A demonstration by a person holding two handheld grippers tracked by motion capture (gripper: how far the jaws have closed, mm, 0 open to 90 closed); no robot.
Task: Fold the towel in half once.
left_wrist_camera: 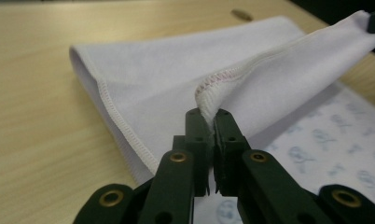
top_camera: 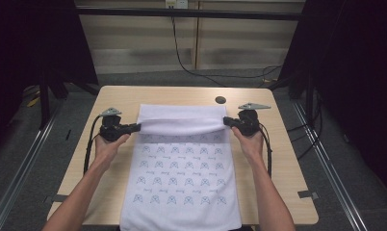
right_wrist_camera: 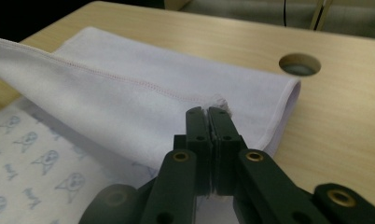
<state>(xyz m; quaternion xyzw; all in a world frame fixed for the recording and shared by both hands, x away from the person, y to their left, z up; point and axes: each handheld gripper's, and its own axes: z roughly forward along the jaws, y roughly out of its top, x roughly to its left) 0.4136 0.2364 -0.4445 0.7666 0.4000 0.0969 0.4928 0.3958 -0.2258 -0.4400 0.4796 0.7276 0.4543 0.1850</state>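
Folding step in progress: one cloth [top_camera: 182,178], white with a blue printed pattern, lies centre frame in the high view on the one wooden table [top_camera: 278,163], its near edge hanging off at bottom centre. Left gripper [top_camera: 134,127] is clamped on the stitched hem at one corner, jaws pinched tight on fabric in the left gripper view [left_wrist_camera: 209,112]; right gripper [top_camera: 228,121] likewise closed on the opposite corner [right_wrist_camera: 209,109]. The far edge is lifted and doubled over, plain side up, forming a band across mid-frame. To do this well, I'd say: keep both hands level and the hem taut between them so the fold line stays straight, carry the edge toward bottom of frame at equal pace, align side hems before lowering, and don't release until corners sit flat. Count: one cloth, two grippers, two hands, one table, one cable hole [top_camera: 220,100] at upper right of the tabletop.
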